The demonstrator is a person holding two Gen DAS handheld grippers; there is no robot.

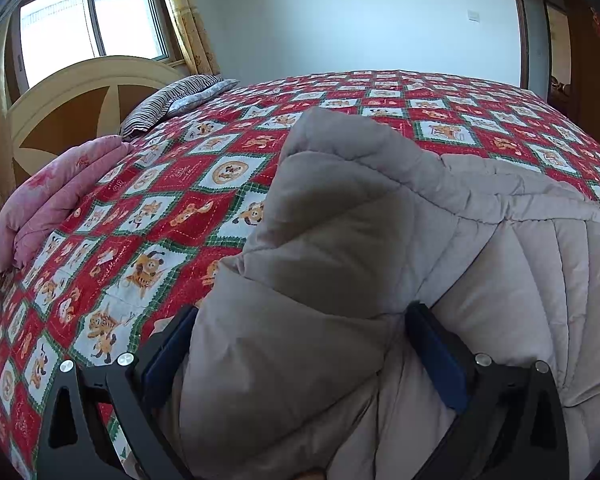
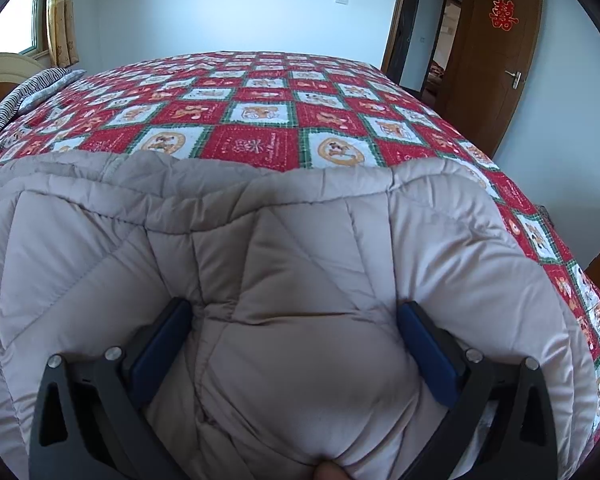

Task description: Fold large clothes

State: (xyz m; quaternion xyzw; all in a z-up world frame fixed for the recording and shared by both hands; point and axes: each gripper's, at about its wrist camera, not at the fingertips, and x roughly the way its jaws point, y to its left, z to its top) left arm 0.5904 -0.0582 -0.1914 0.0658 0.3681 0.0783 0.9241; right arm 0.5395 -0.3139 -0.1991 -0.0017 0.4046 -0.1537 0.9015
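A large beige quilted padded coat (image 1: 380, 240) lies on the bed and fills the lower half of both views; in the right wrist view (image 2: 284, 248) its far edge runs across the middle. My left gripper (image 1: 300, 316) has its jaws spread wide, with a thick fold of the coat bulging between the blue pads (image 1: 440, 360). My right gripper (image 2: 296, 312) likewise has wide jaws with a padded bulge of the coat between its blue pads (image 2: 424, 356). Whether either pair of pads presses the fabric cannot be told.
The bed carries a red, white and green cartoon-patch bedspread (image 2: 260, 120). A pink folded quilt (image 1: 52, 204) and a striped pillow (image 1: 168, 100) lie by the headboard (image 1: 80, 92) at left. An open wooden door (image 2: 496, 60) stands at the right.
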